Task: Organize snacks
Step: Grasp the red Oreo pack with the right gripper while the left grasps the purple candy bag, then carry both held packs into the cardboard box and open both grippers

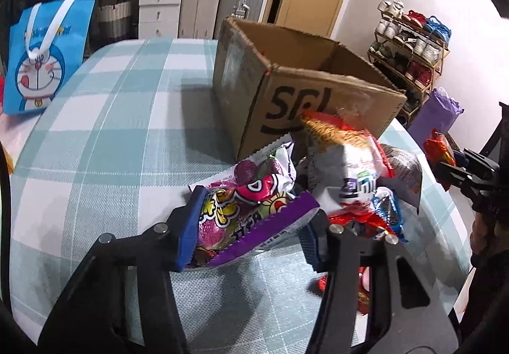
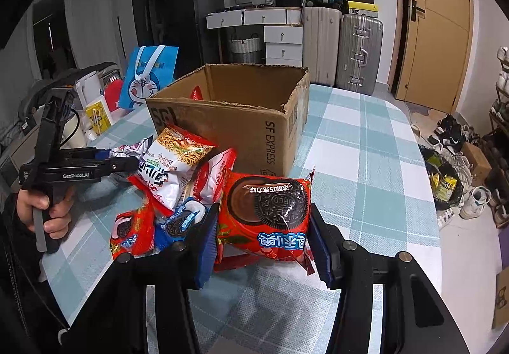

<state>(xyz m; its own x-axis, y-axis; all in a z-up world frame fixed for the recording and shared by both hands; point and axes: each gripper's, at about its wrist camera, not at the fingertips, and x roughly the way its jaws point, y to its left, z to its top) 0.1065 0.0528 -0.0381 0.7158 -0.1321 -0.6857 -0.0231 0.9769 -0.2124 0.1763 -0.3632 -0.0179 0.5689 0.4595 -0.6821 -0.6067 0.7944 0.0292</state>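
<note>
An open SF Express cardboard box (image 1: 305, 80) stands on the checked table; it also shows in the right wrist view (image 2: 241, 118). My left gripper (image 1: 251, 226) is shut on a purple and pink candy bag (image 1: 248, 204) just above the table. My right gripper (image 2: 264, 242) is shut on a red Oreo pack (image 2: 267, 214) in front of the box. A pile of snacks lies before the box: a noodle bag (image 2: 175, 159), a small red Oreo pack (image 2: 132, 233) and a blue Oreo pack (image 2: 181, 220).
A blue Doraemon bag (image 1: 44, 58) stands at the table's far left edge. A kettle and small items (image 2: 92, 105) sit left of the box. Suitcases, drawers and a door (image 2: 435, 19) are behind. A shoe rack (image 1: 410, 48) stands right of the table.
</note>
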